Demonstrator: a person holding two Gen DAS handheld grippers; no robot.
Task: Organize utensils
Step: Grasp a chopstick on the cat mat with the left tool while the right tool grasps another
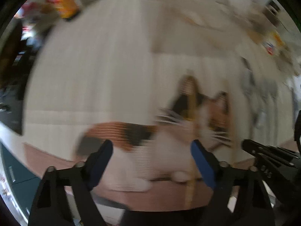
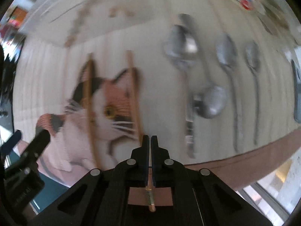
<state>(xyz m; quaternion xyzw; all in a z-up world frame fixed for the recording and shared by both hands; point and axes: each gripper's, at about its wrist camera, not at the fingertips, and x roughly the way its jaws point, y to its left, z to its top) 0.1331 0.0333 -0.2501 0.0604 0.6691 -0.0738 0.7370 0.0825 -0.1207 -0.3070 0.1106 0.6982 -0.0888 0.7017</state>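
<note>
Both views are motion-blurred. My right gripper [image 2: 150, 138] is shut on a wooden chopstick [image 2: 134, 86] that runs forward over the cat-print placemat [image 2: 112, 43]; its butt end sticks out behind the fingers. A second chopstick [image 2: 90, 101] lies on the mat to the left. Several metal spoons [image 2: 224, 56] lie in a row on the mat's right half, with one spoon [image 2: 212, 101] crosswise. My left gripper [image 1: 151, 146] is open and empty above the cat picture; one chopstick [image 1: 191, 131] shows near its right finger.
The placemat has a brown border [image 2: 244, 162] at its near edge. An orange carton [image 1: 65, 1] stands far left. Packets and clutter [image 1: 270, 41] lie at the far right. My right gripper's body shows in the left wrist view [image 1: 267, 156].
</note>
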